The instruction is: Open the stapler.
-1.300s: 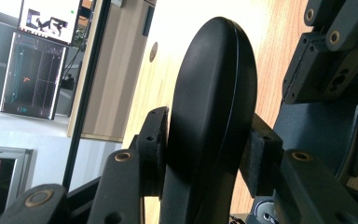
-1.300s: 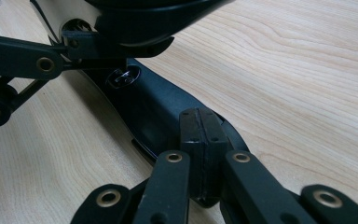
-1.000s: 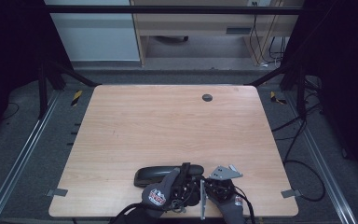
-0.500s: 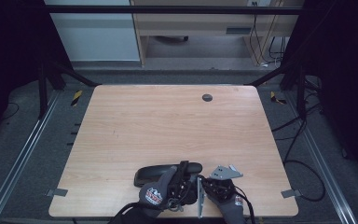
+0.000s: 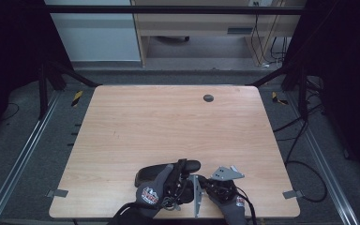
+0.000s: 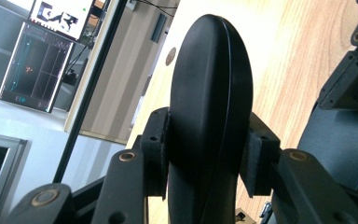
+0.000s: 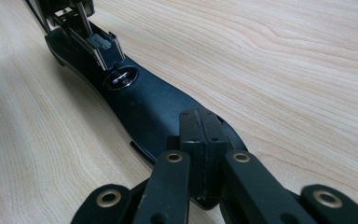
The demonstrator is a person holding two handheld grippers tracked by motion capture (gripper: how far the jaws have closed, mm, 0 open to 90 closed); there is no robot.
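Item: a large black plastic stapler (image 5: 166, 171), lying flat near the 6 o'clock edge of a light wood-grain table (image 5: 168, 122) with rounded corners, its long axis running roughly from 9 to 3 o'clock in the high view. Its upper arm (image 6: 209, 93), a smooth black oval shell, is raised clear of the base plate (image 7: 144, 107); the chrome staple channel (image 7: 98, 44) and the small oval metal anvil (image 7: 121, 77) on the base lie exposed in the right gripper view. Left gripper (image 6: 209, 154): held in a gloved left hand (image 5: 151, 192) at 6 o'clock, its two padded black jaws clasp the raised upper arm from both sides, pads pressed to the shell; the jaws have just been closing a little further on it. Right gripper (image 7: 200, 154): held in a gloved right hand (image 5: 232, 204) just toward 3 o'clock of the other, jaws clenched fully together, pads meeting, their tips set on the end of the base plate. Also present: a small dark round grommet (image 5: 208, 98) in the tabletop toward 12 o'clock, well apart from the stapler.
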